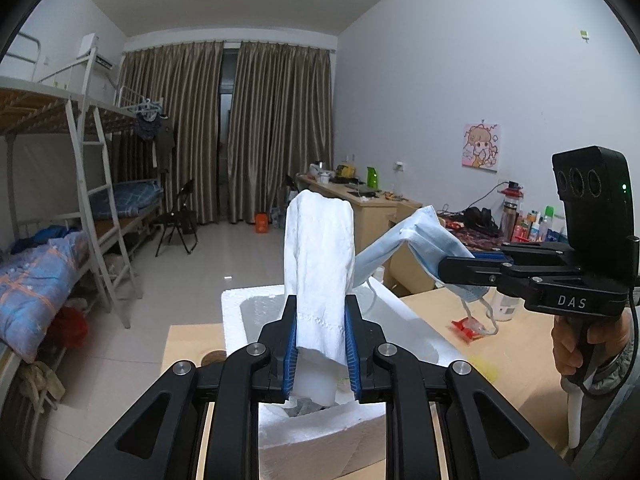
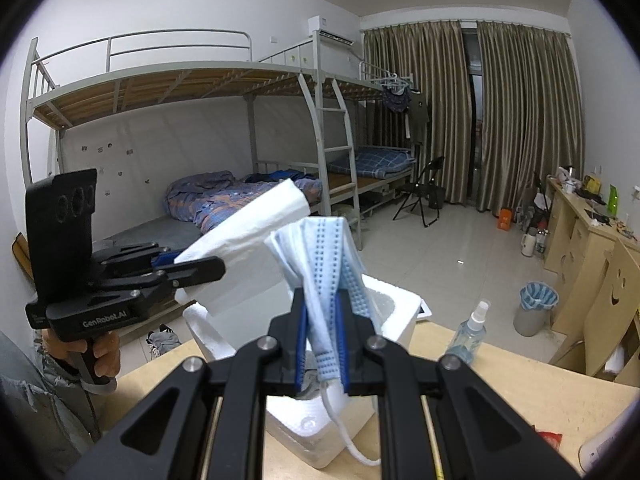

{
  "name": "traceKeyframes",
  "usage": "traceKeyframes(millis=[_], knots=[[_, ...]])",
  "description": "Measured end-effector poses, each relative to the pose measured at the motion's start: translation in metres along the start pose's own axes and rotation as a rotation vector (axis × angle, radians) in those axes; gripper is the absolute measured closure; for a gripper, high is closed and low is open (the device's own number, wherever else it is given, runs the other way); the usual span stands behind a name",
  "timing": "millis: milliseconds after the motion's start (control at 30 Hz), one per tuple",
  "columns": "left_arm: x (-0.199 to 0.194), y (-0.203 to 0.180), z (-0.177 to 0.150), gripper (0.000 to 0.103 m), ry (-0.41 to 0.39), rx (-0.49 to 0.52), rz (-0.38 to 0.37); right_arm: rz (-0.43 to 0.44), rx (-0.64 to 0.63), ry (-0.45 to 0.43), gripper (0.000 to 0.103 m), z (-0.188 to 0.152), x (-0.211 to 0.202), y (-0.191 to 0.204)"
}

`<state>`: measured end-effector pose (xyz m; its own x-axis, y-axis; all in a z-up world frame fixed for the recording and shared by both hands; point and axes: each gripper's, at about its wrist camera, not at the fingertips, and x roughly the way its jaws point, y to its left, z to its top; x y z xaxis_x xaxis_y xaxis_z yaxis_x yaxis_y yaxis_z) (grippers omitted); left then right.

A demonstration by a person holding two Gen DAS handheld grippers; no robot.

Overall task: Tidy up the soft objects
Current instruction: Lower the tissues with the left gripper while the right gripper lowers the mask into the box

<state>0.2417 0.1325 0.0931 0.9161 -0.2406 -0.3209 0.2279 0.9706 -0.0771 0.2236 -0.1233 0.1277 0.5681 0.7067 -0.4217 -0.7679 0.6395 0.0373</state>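
Note:
My left gripper point(image 1: 320, 308) is shut on a folded white towel point(image 1: 320, 248) and holds it upright above a white foam box point(image 1: 320, 428). The towel also shows in the right wrist view point(image 2: 248, 236), held by the left gripper point(image 2: 200, 270). My right gripper point(image 2: 322, 308) is shut on a light blue face mask point(image 2: 324, 256), its ear loops hanging down over the foam box point(image 2: 320, 436). In the left wrist view the mask point(image 1: 416, 240) hangs from the right gripper point(image 1: 444, 270), just right of the towel.
The foam box stands on a light wooden table point(image 1: 512, 344). A red packet point(image 1: 464, 326) and a spray bottle point(image 2: 470, 334) lie on the table to the right. Bunk beds point(image 2: 200, 92), a folding chair point(image 2: 424, 192), desks point(image 2: 592, 236) and a bin point(image 2: 536, 308) stand beyond.

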Motion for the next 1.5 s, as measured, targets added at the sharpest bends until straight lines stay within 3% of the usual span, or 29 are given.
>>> traceKeyframes(millis=[100,167,200,233,267,300,933,1500], knots=[[0.001,0.001,-0.001,0.073,0.001,0.004,-0.001,-0.002,0.003,0.002,0.087,0.001,0.001,0.000],[-0.001,0.001,-0.002,0.039,-0.004,0.006,0.014,-0.002,0.006,0.003,0.087,0.003,0.002,0.000],[-0.005,0.002,-0.001,0.028,-0.022,0.004,0.031,-0.002,0.006,0.004,0.087,0.003,0.002,0.000],[-0.009,0.000,-0.001,0.011,-0.037,0.001,0.041,-0.001,0.005,0.004,0.087,0.003,0.003,0.001],[-0.014,0.001,0.000,0.002,-0.060,-0.002,0.056,-0.002,0.004,0.005,0.087,0.003,0.003,0.002],[-0.018,0.001,0.001,0.000,-0.076,-0.006,0.065,-0.003,0.003,0.004,0.087,0.003,0.003,0.002],[-0.039,0.011,-0.006,0.000,-0.105,-0.007,0.141,-0.005,-0.014,-0.030,0.087,0.000,-0.007,0.005],[-0.046,0.018,-0.015,0.000,-0.108,-0.029,0.136,0.015,-0.023,-0.001,0.087,0.001,0.013,0.014]])
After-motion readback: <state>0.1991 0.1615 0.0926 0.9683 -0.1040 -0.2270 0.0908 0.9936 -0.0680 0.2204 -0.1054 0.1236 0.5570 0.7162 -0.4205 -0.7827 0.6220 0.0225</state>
